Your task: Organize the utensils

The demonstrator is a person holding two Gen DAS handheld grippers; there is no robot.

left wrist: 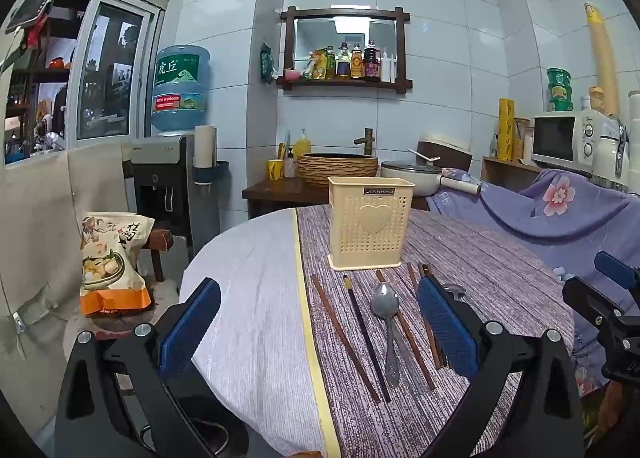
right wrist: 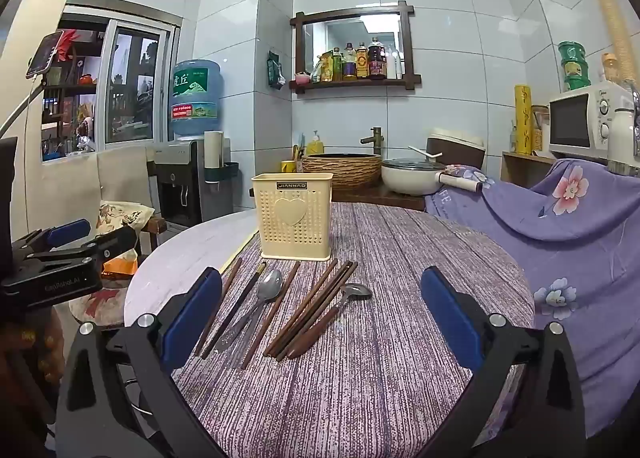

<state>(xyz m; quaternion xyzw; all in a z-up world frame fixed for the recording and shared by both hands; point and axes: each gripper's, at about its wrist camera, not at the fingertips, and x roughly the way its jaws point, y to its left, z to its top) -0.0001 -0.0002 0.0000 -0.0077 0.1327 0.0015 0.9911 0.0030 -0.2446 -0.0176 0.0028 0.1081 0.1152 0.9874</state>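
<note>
Two tools hover over one round desk (right wrist: 400,298), and both stand wide with nothing between their blue pads. The desk carries a purple striped cloth (right wrist: 380,338), and on its side toward 9 o'clock there is a pale lilac cloth (left wrist: 248,298) with a yellow strip at the border.

In the left wrist view, the left tool (left wrist: 320,334) fills the bottom of the picture, and its pads frame most of the utensils. The right tool (right wrist: 320,322) does the same in the right wrist view, a little farther toward 3 o'clock on the desk. Each tool shows at the edge of the other view.

At 12 o'clock from the utensils, the cream utensil basket (right wrist: 294,216) stands upright on the purple cloth. It has small holes, a heart shape on the front and a dark label under the rim. What is inside it I cannot tell.

All utensils lie flat on the cloth just in front of the basket, pointing roughly from 6 to 12 o'clock. From 9 o'clock to 3 o'clock in the right wrist view there is a brown chopstick (right wrist: 220,304), a black chopstick (right wrist: 236,310), a steel spoon (right wrist: 262,300) with its bowl toward the basket, another brown chopstick (right wrist: 272,314), and a bundle of brown chopsticks (right wrist: 312,308) close together. At the 3 o'clock end lies a wooden-handled spoon (right wrist: 332,316), touching the bundle.
</note>
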